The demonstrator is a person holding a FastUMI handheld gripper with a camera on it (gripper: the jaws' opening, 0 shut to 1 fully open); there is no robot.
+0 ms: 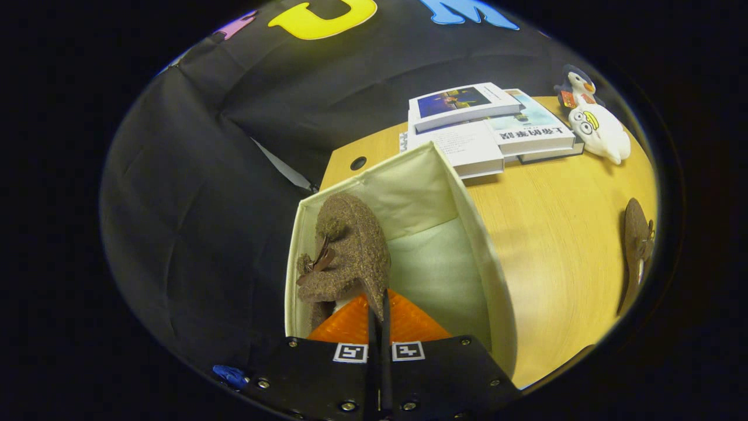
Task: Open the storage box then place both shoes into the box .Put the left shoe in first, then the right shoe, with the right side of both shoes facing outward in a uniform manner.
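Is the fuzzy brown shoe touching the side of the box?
Touching. The gripper view shows the shoe, pinched at its rim by the fingers, pressed against the box's wall with no gap between them.

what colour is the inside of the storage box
Pale cream fabric lining the storage box, seen in the gripper view.

Fuzzy brown shoe [345,251] heel hid behind gripper [378,313] fingers, second brown shoe [636,251] cut off at wooden table's [561,234] right edge
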